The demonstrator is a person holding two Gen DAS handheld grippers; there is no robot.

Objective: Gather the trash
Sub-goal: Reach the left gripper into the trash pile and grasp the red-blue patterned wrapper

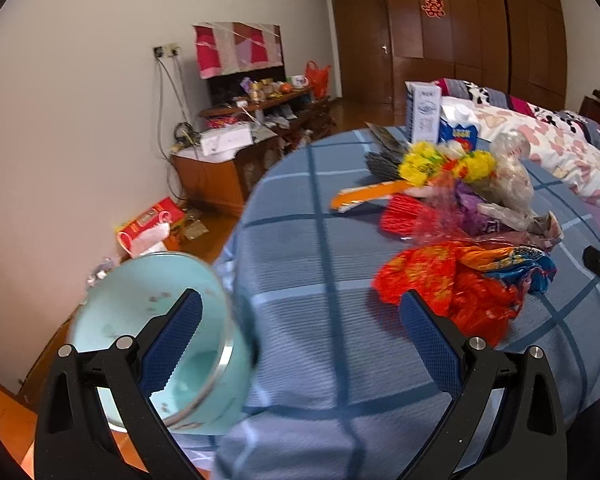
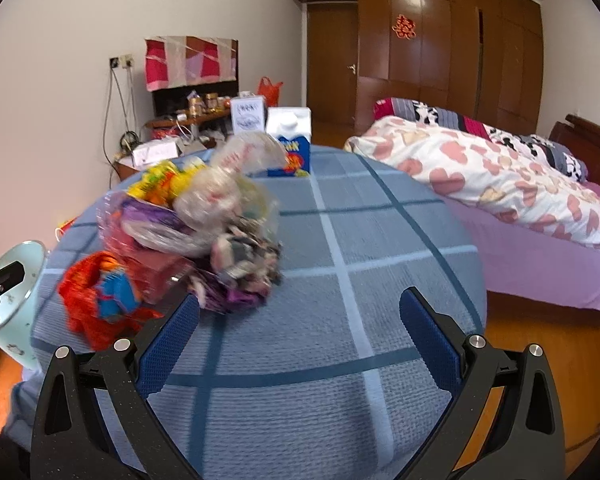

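Beside the table point(image 1: 300, 260), a pale-blue bin point(image 1: 148, 320) holds only specks.

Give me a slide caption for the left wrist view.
Open left gripper hovers over blue plaid tablecloth, crumpled wrappers ahead, light-blue bin at table edge.

Wardrobe door: red double-happiness character (囍) cut-out point(image 1: 432, 5) stuck on the brown panel; readable in both views
White box point(image 1: 425, 112) at far edge of worktop: small printed word near the top and a drawn emblem below; lettering too small to make out
Milk carton point(image 1: 459, 132) beside the white box: blue face with yellow lettering; blurred, not legible
Red package point(image 1: 153, 219) on the floor by the wall: gold print; not legible
Wrappers point(image 1: 456, 280) on worktop: printing smeared by blur; nothing readable
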